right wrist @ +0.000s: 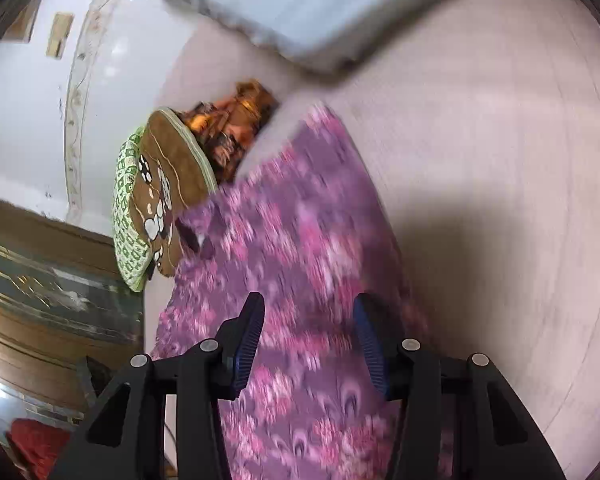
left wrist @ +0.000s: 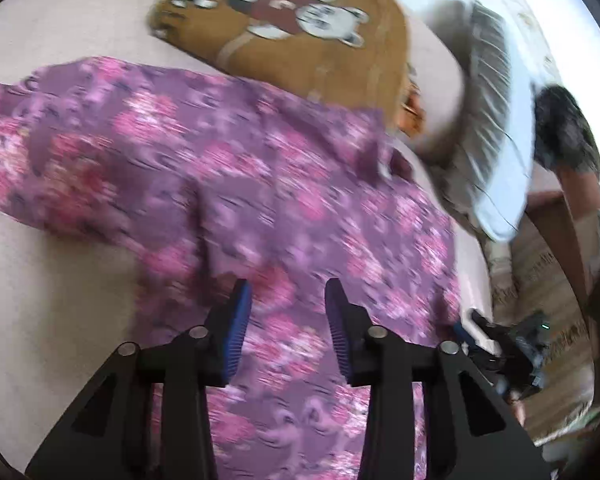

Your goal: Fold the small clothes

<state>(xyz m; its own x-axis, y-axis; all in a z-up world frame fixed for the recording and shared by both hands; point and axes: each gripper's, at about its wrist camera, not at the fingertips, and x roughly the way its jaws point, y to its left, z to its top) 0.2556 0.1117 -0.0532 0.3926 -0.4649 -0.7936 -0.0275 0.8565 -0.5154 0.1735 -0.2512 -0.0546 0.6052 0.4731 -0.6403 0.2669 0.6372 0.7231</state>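
Note:
A purple garment with a pink flower print (left wrist: 220,168) lies spread on the pale bed sheet (left wrist: 52,272). In the left wrist view my left gripper (left wrist: 287,286) hovers over its lower part, blue pads apart, with no cloth pinched between them. At the garment's right edge the right gripper (left wrist: 470,322) shows small and blurred. In the right wrist view the same garment (right wrist: 300,232) runs away from the camera, and my right gripper (right wrist: 309,300) stands open just above it with nothing held. Both views are motion-blurred.
A brown cartoon-print cushion (left wrist: 300,20) (right wrist: 168,184) lies beyond the garment beside a green patterned one (right wrist: 130,208) and a crumpled orange cloth (right wrist: 236,124). A grey-white pillow (left wrist: 488,120) lies at the right. Wooden furniture (right wrist: 40,280) borders the bed. Bare sheet (right wrist: 500,160) lies right of the garment.

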